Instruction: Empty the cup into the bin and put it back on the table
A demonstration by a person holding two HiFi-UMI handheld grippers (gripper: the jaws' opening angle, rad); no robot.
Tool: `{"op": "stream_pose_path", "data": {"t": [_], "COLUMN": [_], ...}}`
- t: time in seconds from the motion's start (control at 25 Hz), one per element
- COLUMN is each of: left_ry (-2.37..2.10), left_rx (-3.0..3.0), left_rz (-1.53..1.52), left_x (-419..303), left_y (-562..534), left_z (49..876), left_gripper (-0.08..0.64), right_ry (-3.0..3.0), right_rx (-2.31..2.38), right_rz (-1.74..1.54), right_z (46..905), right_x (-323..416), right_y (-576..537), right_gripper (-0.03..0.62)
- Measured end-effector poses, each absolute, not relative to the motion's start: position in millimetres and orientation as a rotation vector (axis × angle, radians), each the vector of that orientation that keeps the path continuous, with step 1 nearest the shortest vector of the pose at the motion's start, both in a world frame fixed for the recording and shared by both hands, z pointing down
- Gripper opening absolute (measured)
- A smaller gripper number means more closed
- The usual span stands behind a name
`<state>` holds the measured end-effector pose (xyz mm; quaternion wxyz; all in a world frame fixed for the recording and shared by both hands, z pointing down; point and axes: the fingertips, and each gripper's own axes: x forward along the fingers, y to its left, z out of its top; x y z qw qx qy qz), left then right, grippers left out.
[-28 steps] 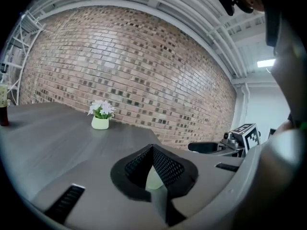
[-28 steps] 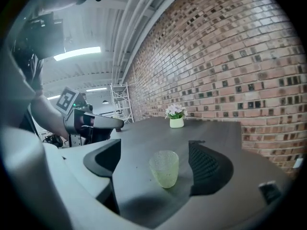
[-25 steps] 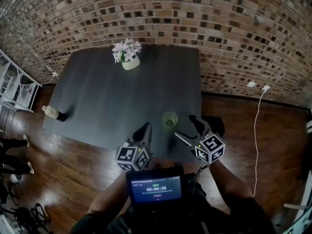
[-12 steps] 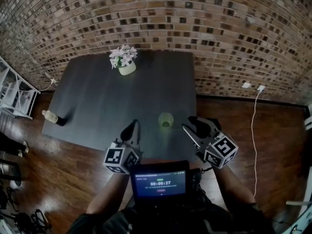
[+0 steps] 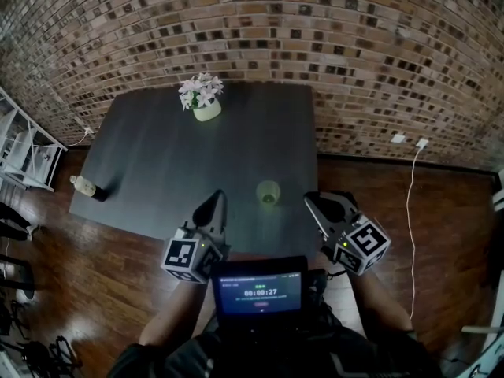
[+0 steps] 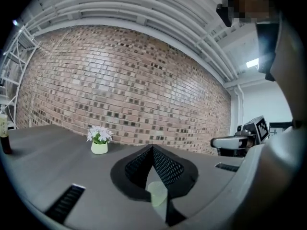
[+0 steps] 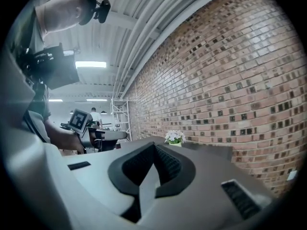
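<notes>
A pale green translucent cup (image 5: 268,192) stands upright on the dark table (image 5: 173,156), near its front edge. My left gripper (image 5: 216,201) hovers just left of the cup, jaws together and empty. In the left gripper view the cup (image 6: 157,194) shows low through the slit under the left gripper (image 6: 153,148). My right gripper (image 5: 315,202) hangs right of the cup, off the table's corner, shut with nothing in it; in its own view the right gripper (image 7: 154,145) points along the brick wall. A dark shape (image 5: 347,201), perhaps the bin, is mostly hidden behind it.
A small pot of white flowers (image 5: 205,99) stands at the table's far edge, and a bottle (image 5: 83,186) at its left front corner. White shelving (image 5: 24,150) is at the left. A wall socket and white cable (image 5: 411,211) run down the right. A timer screen (image 5: 260,293) sits at my chest.
The right gripper's jaws, wide apart a second ago, have come together. Both grippers have drawn slightly back from the cup and further apart. The cup has not moved.
</notes>
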<state>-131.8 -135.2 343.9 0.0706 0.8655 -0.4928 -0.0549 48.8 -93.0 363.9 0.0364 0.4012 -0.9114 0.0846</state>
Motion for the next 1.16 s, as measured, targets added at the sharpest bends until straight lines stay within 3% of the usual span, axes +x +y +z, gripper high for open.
{"op": "stream_pose_path", "data": {"t": [1.16], "left_ry": [-1.415], "left_rx": [2.622], "left_rz": [-0.217], "left_x": [-127], "left_y": [-119], "left_z": [334], "left_gripper": [0.000], "right_ry": [-2.752], "right_rx": [1.245], "right_rz": [0.265], "right_z": [359], "right_x": [49], "right_y": [-95], "right_gripper": [0.003]}}
